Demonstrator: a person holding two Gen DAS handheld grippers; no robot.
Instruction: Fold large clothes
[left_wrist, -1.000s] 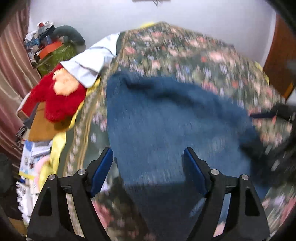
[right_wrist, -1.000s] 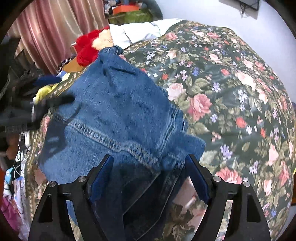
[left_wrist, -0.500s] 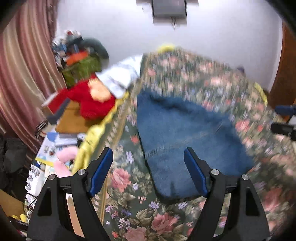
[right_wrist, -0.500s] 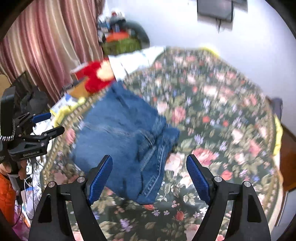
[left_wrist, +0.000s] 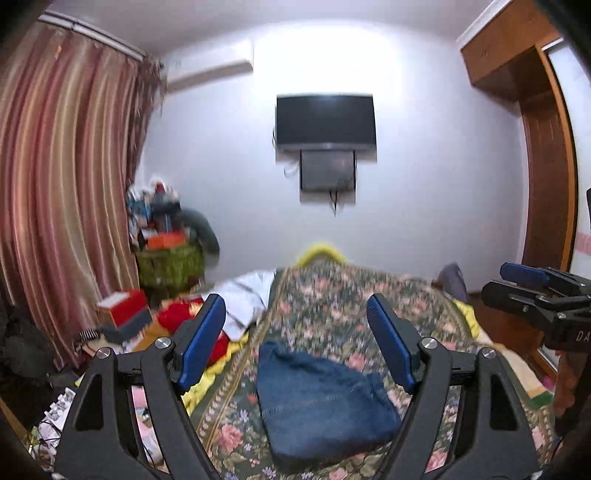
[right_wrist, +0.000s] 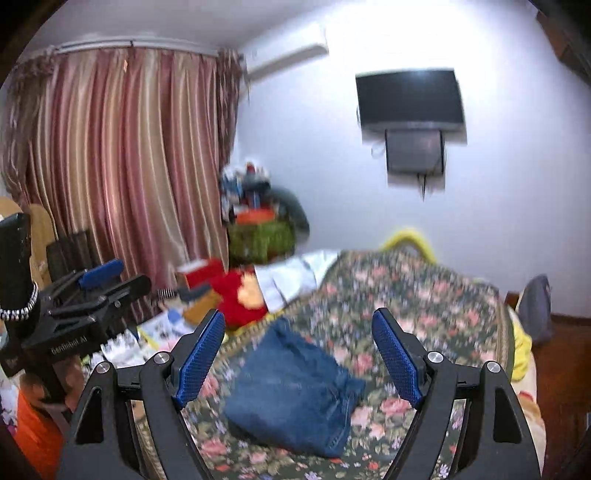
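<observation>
Denim jeans (left_wrist: 321, 402) lie folded into a compact bundle on the floral bed (left_wrist: 332, 306), apparently finished. Both the left gripper (left_wrist: 295, 339) and the right gripper (right_wrist: 297, 354) hover above with jaws wide and empty, clear of the cloth.

Blue denim jeans (left_wrist: 321, 402), folded into a compact, roughly rectangular bundle, lying flat on the floral bedspread (left_wrist: 332, 306) of the bed. They sit at the near part of the bed, close to its left edge. Seam stitching runs across the top layer; in the right wrist view a hem with light stitching shows at the near right corner of the jeans (right_wrist: 291, 391). Nothing touches or grips them. Edges slightly blurred.
</observation>
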